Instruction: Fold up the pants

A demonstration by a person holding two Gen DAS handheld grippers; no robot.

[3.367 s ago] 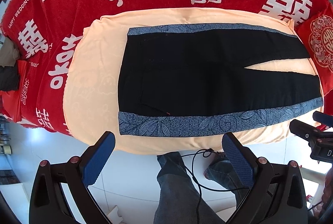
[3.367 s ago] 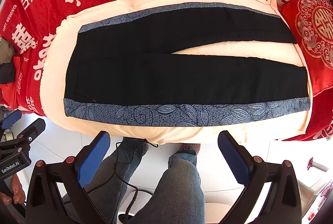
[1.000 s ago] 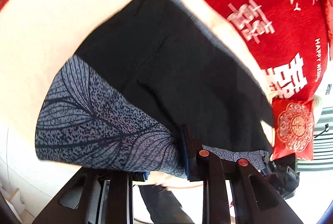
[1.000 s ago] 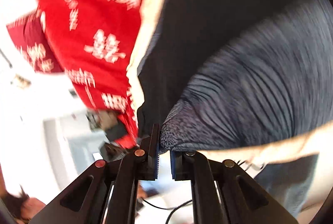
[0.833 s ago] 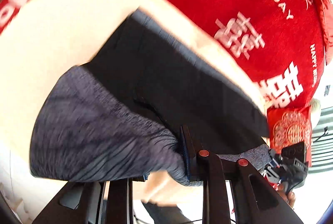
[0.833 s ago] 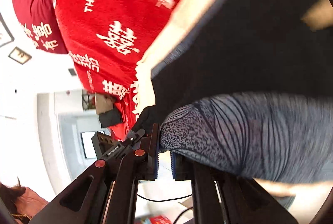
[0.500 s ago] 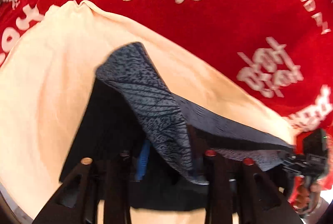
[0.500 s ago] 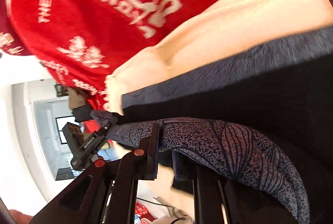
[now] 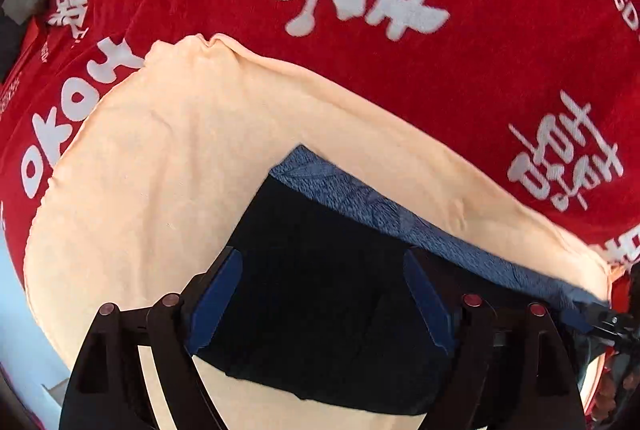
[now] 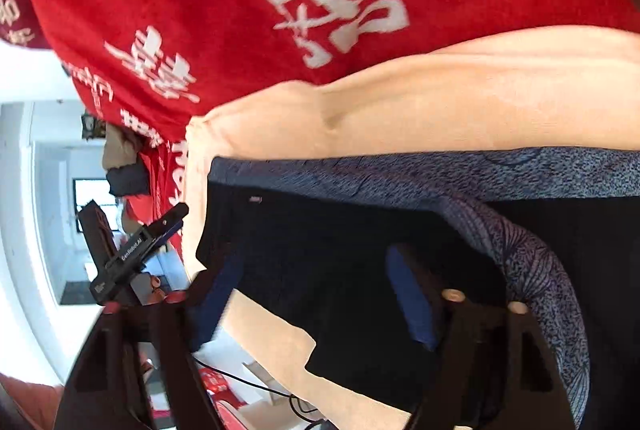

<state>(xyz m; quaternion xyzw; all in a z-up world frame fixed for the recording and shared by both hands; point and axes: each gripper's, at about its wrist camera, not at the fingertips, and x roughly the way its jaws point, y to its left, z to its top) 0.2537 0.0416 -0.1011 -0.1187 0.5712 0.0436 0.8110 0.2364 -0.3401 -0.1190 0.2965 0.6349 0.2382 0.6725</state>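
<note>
While both tools gape empty, left tool (image 9: 324,300) and right tool (image 10: 316,294) overlie the pants (image 9: 340,310)

White double-happiness characters and the words "THE BIGD" mark the red blanket (image 9: 360,30); "GenRoboLAI", roughly, labels the left gripper (image 10: 132,250).

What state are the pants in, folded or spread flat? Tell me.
Folded lengthwise. The pants lie doubled on the peach cloth, both patterned side bands meeting along the far edge, and both grippers are open.
</note>
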